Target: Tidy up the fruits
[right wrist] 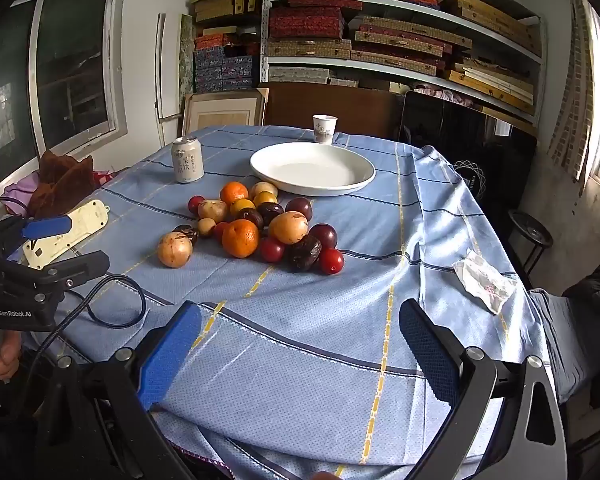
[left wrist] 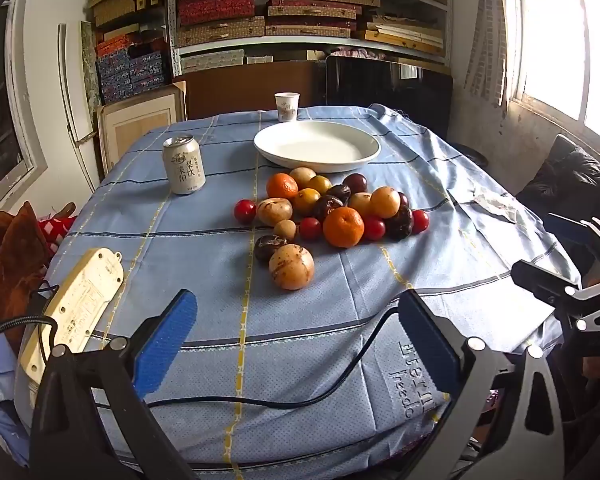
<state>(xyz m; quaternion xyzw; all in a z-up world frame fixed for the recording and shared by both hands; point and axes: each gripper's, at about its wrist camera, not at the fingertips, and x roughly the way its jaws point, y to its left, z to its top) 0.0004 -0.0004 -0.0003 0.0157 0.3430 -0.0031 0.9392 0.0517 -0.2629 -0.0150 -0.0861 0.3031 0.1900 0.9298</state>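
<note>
Both grippers, left point(left wrist: 296, 332) and right point(right wrist: 300, 344), hang wide and empty at the table's near edge; the fruit pile point(left wrist: 328, 212) sits loose just before the bare white plate point(left wrist: 316, 146). Nudging 1 round fruit could roll several off; the black cable point(left wrist: 340, 376) may snag

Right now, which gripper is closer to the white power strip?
Left. The left gripper hangs open right beside the power strip, at the table's left edge. The right gripper hangs open farther along the near edge, past the left one.
</note>
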